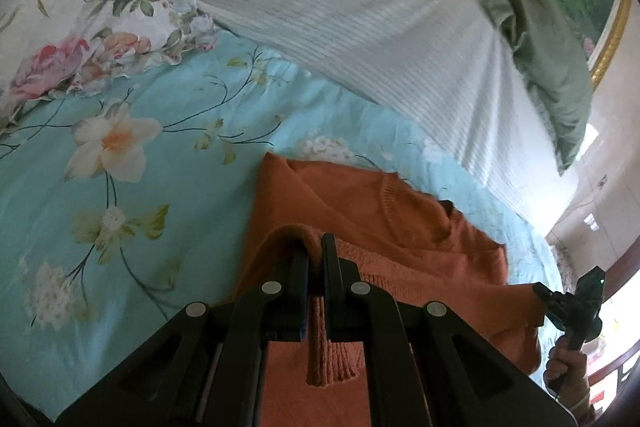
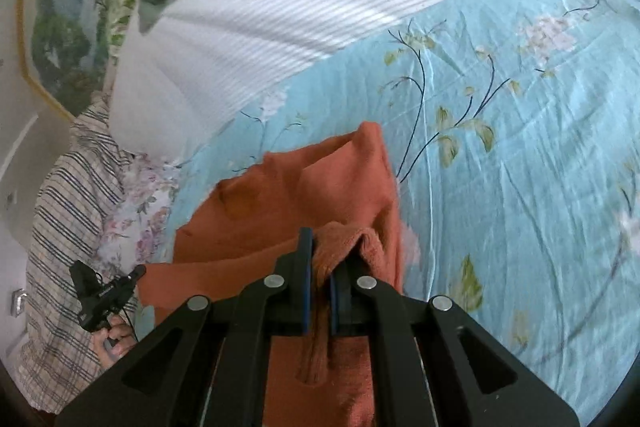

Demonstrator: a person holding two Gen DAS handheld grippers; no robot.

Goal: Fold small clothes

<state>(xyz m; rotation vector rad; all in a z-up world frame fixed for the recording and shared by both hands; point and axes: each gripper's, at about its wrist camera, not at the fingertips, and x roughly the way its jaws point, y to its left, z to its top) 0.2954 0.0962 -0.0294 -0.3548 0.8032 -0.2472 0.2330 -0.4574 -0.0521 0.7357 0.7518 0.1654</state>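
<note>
An orange knitted sweater (image 1: 380, 219) lies on the light blue floral bedsheet (image 1: 132, 187), its round neckline facing away from me. My left gripper (image 1: 315, 247) is shut on a pinched fold of its ribbed hem, which hangs down between the fingers. My right gripper (image 2: 324, 251) is likewise shut on another bunch of the same sweater (image 2: 288, 195), near its right edge. Each view catches the other gripper at its border: the right gripper (image 1: 538, 291) held in a hand at the right of the left wrist view, the left gripper (image 2: 140, 271) at the lower left of the right wrist view.
A white striped quilt (image 1: 360, 19) is heaped behind the sweater, with a green cloth (image 1: 548, 67) on it. A floral pillow (image 1: 92, 23) sits at the far left. A checked blanket (image 2: 68, 211) lies beside the bed edge, and a framed landscape picture (image 2: 60, 27) hangs on the wall.
</note>
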